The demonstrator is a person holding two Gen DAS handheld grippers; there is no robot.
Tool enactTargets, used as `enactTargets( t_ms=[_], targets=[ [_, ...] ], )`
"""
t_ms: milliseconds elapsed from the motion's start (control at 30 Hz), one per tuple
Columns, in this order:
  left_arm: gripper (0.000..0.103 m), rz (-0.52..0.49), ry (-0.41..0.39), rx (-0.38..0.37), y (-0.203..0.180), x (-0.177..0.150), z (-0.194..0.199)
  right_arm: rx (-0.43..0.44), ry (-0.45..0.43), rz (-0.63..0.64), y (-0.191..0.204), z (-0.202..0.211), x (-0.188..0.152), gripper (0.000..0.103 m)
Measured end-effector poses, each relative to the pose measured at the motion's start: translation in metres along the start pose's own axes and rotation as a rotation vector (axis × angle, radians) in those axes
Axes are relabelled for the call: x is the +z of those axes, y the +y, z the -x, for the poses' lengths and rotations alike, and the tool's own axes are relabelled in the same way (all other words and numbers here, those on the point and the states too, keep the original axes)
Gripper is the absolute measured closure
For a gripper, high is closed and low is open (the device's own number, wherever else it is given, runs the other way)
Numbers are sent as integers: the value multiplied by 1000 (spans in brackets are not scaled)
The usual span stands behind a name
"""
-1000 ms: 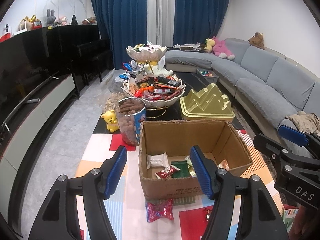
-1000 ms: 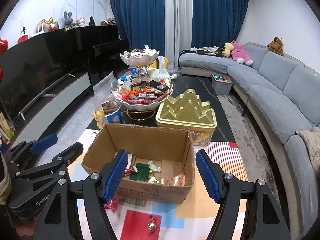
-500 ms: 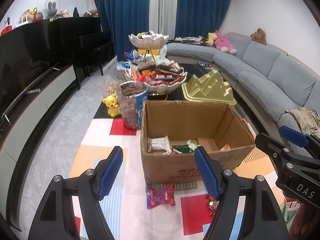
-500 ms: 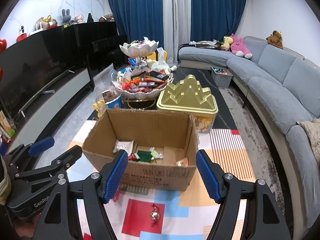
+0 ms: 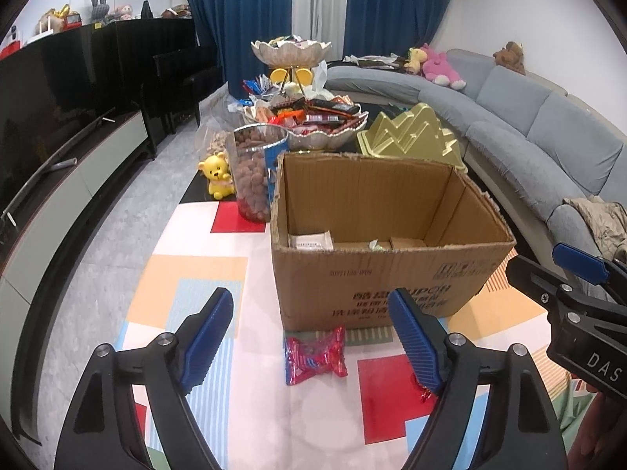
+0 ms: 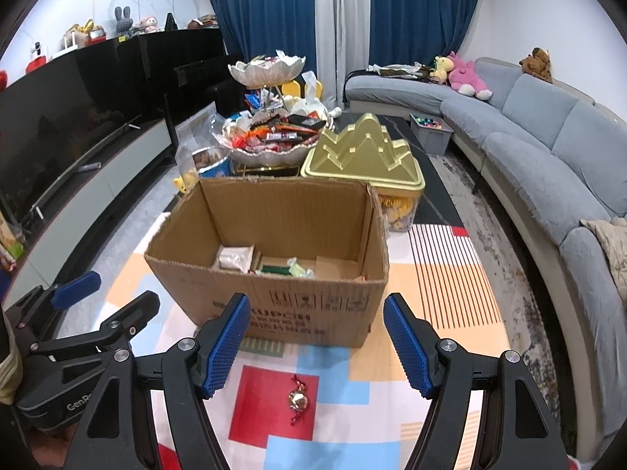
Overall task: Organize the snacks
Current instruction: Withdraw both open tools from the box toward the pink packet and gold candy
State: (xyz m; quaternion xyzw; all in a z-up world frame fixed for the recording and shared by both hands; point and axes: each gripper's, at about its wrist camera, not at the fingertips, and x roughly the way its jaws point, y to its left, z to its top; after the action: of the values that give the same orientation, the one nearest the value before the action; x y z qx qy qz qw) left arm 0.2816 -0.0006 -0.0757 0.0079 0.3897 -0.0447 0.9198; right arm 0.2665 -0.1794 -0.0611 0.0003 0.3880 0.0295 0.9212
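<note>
Before cardboard box [image 5: 376,286] front edge, red packet [image 5: 315,356], open mat [image 5: 188,274] leftward

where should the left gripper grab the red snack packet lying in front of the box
Across the puffed middle of the red snack packet, coming from above. It lies flat on the mat with crimped ends top and bottom, so the open left gripper, whose jaws have just been opening, can straddle its narrow width.

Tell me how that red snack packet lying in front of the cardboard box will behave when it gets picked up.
The red snack packet looks like crinkled, shiny film, so it will probably flex and could slip between the pads. It lies flat on the mat, so it likely won't roll. It looks small and puffy, so probably light. The left tool stands open above it.
</note>
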Motion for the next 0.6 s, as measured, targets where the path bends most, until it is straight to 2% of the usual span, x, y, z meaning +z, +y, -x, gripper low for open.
enactTargets(
  t_ms=[167, 267, 600],
  targets=[
    [17, -10, 21, 6, -2, -11, -8, -8, 41, -3, -1, -10, -17, 31],
    [17, -13, 41, 7, -3, -19, -15, -17, 57, 1, 0, -16, -27, 28],
    [17, -15, 88, 2, 1, -42, -35, -36, 100, 20, 4, -36, -56, 27]
  ],
)
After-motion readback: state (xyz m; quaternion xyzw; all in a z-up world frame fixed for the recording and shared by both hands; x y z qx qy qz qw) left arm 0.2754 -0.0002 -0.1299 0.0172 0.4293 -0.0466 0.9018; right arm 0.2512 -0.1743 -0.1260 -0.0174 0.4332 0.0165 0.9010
